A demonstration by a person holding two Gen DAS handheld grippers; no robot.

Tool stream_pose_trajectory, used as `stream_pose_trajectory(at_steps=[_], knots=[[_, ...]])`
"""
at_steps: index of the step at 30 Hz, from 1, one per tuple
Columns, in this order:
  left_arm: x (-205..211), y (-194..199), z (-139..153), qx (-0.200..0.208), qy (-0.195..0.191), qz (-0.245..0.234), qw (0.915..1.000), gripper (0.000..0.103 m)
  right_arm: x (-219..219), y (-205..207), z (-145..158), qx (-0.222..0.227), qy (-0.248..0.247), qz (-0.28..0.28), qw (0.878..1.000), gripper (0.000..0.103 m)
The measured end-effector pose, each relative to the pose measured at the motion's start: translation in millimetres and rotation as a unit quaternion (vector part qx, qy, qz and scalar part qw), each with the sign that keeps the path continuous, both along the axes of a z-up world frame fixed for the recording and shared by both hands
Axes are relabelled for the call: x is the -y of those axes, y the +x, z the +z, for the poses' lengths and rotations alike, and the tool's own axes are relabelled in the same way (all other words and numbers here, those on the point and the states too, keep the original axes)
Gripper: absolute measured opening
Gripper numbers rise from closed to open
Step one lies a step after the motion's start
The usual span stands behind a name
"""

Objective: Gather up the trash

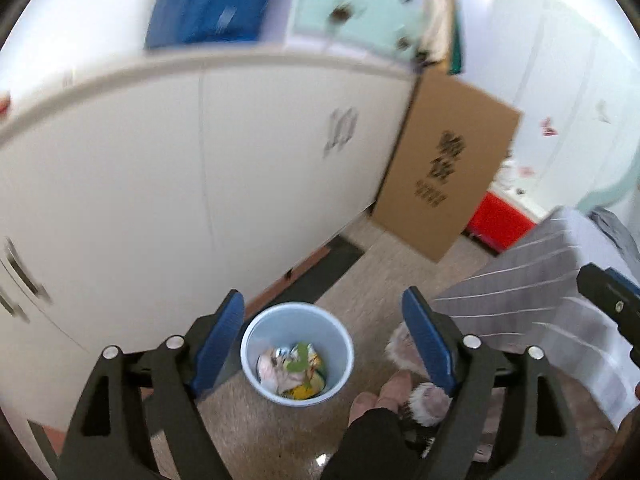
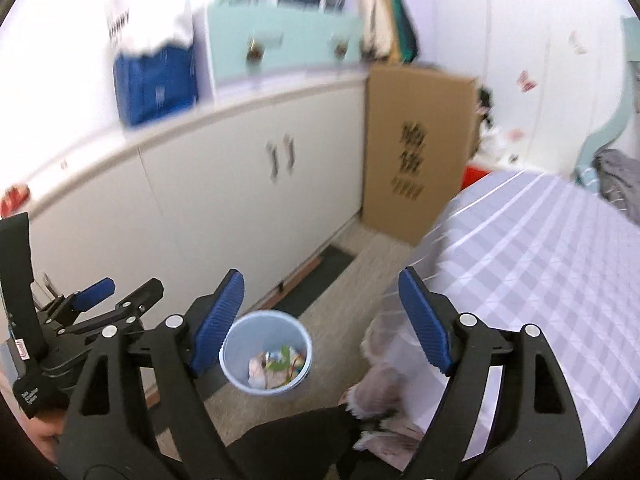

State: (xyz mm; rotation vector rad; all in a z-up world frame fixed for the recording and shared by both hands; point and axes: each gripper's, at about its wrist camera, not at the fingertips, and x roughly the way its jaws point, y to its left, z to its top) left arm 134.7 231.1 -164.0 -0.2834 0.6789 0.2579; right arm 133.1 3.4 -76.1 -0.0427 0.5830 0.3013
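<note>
A pale blue trash bin [image 1: 280, 328] stands on the floor by the cabinet base, holding crumpled wrappers and a green scrap [image 1: 294, 368]. My left gripper [image 1: 323, 300] hangs high above it, open, with nothing between its blue pads. In the right wrist view the same bin [image 2: 256, 332] and its trash [image 2: 276, 364] lie below my right gripper [image 2: 321, 280], which is also open and empty. The left gripper [image 2: 120, 290] shows at the left edge of that view, beside the right one.
White cabinets [image 1: 200, 180] run along the left. A tall cardboard box [image 1: 440, 168] leans at their far end, with a red box [image 1: 500, 220] behind. A bed with a striped sheet [image 2: 540, 260] fills the right. A person's foot and furry slipper [image 1: 424, 400] are near the bin.
</note>
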Motion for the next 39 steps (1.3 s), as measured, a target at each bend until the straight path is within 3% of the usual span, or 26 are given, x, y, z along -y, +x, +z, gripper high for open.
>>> stream_pose_trajectory(at_steps=[9,16,28,33,39], knots=[[85.8,-77.2,119.8,0.104,0.055,-0.078,0.9899,0.09,63.8,-97.8,76.0,0.08,0.022,-0.045,0.995,0.088],[127.0,-133.2,172.2,0.166,0.076,-0.114,0.9766,0.095,98.7,-162.2,105.4,0.13,0.044,-0.091,0.986,0.092],[158.6,-206.9,216.1,0.206,0.119,-0.131,0.9624,0.097,125.5,-244.7,128.8,0.183,0.038,-0.126,0.974,0.095],[170.7,-227.7,227.3,0.224,0.133,-0.141,0.9551,0.097,128.4,-261.3,131.4,0.194,0.044,-0.13,0.971,0.096],[179.3,-238.0,231.7,0.227,0.141,-0.149,0.9521,0.097,132.5,-268.9,131.2,0.2,0.045,-0.139,0.969,0.096]])
